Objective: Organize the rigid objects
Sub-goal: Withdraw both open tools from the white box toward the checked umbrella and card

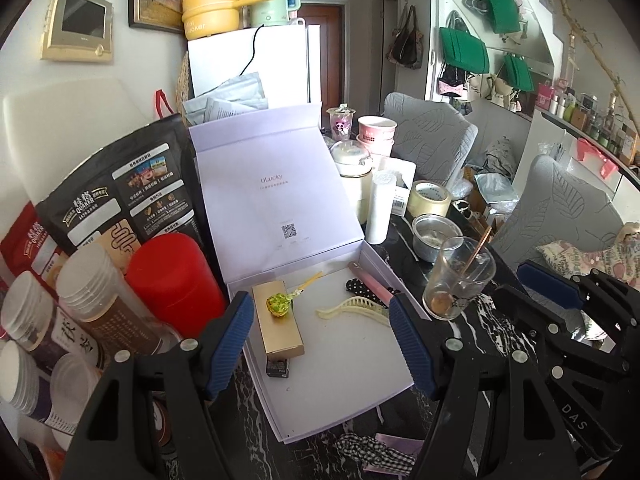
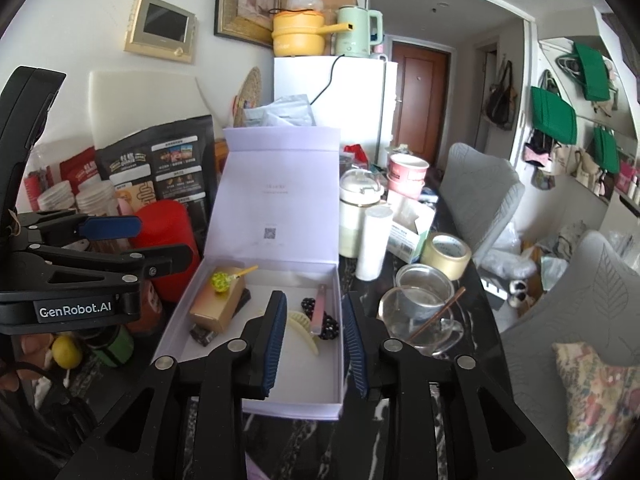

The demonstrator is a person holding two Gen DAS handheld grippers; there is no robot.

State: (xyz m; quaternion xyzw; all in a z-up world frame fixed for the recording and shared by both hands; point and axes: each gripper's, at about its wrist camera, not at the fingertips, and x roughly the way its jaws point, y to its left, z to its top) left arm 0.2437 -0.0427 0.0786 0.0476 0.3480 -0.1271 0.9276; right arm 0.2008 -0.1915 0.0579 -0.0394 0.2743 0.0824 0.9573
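Left wrist view: left gripper is hovering over the open white box, jaws spread wide, nothing between them. Inside the box, a gold carton is lying at the left with a green-wrapped lollipop resting on top, its yellow stick pointing toward the back wall. A small dark packet is sitting just at the carton's near end, touching it. A cream hair comb is lying mid-box, near the right wall; a pink pen is resting along that wall over a black dotted item. The box lid is standing open behind.

Right wrist view: right gripper is also hanging above the box's near right portion, jaws parted and empty, the comb showing between them below. The left tool is showing at the left edge.

Outside the box on the dark marbled table: a glass mug with a brown stick in it, a steel cup, a tape roll, and a red canister just left of the box.
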